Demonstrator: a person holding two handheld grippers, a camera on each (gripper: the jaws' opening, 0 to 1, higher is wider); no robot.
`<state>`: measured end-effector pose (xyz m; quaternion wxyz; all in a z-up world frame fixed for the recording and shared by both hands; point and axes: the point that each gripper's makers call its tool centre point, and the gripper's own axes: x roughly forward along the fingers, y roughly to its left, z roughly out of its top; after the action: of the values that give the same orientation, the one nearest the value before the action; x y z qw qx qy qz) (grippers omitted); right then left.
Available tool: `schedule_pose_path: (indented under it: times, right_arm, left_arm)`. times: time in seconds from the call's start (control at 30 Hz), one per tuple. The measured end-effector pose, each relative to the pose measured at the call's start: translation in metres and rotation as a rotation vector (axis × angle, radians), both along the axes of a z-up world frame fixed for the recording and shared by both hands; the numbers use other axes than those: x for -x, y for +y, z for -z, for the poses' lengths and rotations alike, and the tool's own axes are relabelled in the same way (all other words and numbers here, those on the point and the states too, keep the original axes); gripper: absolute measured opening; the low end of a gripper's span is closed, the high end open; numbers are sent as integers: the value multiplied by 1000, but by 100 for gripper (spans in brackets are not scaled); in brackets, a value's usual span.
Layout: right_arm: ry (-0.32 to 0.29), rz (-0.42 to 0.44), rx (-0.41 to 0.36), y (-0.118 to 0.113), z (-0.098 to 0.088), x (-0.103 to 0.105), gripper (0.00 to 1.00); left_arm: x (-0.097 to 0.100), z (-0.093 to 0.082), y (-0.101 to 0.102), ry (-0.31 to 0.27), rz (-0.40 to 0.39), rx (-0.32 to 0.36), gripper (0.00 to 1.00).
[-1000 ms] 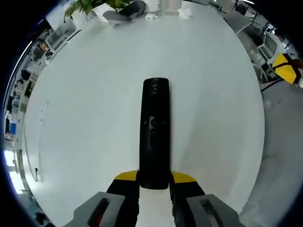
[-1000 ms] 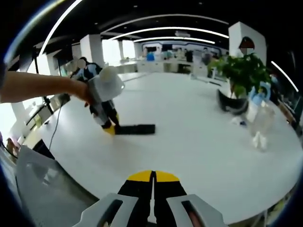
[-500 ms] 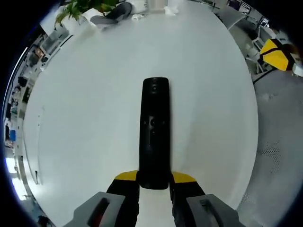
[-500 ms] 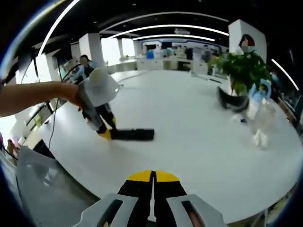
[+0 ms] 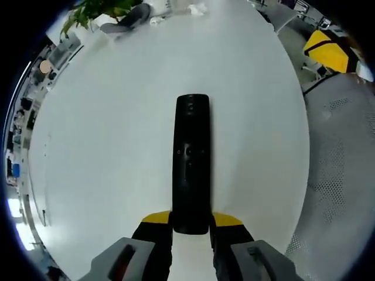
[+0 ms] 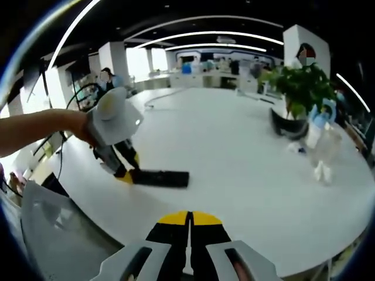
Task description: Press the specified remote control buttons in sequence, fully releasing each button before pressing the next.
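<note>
Left gripper (image 5: 191,225) clamped on the near end of the black remote (image 5: 191,161), remote at frame centre on the white table (image 5: 105,152), right gripper (image 6: 188,225) pressed closed and empty at lower centre, potted plant (image 6: 299,88) upper right.

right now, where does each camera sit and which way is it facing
Left gripper view: rides the left gripper, looking down along its jaws, shut on the near end of the black remote lying on the white table.
Right gripper view: rides the right gripper, jaws together, looking across the table toward the potted plant; the person's forearm shows.
Shared: remote, left gripper, table and plant.
</note>
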<state>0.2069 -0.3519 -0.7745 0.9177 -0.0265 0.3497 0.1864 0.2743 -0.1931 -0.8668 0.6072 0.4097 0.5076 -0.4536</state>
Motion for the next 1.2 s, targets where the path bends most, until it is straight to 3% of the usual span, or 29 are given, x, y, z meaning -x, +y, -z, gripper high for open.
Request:
schedule_pose_path:
  times: [0.53,1.2]
  right_arm:
    - [-1,10,-17,0,-2,1,0]
    - [4,-6,-30,3,-2,2,0]
  left_arm:
    - [37,0,-2,-8,-25,36,24]
    - [75,-2,-2,-38,-80,144,24]
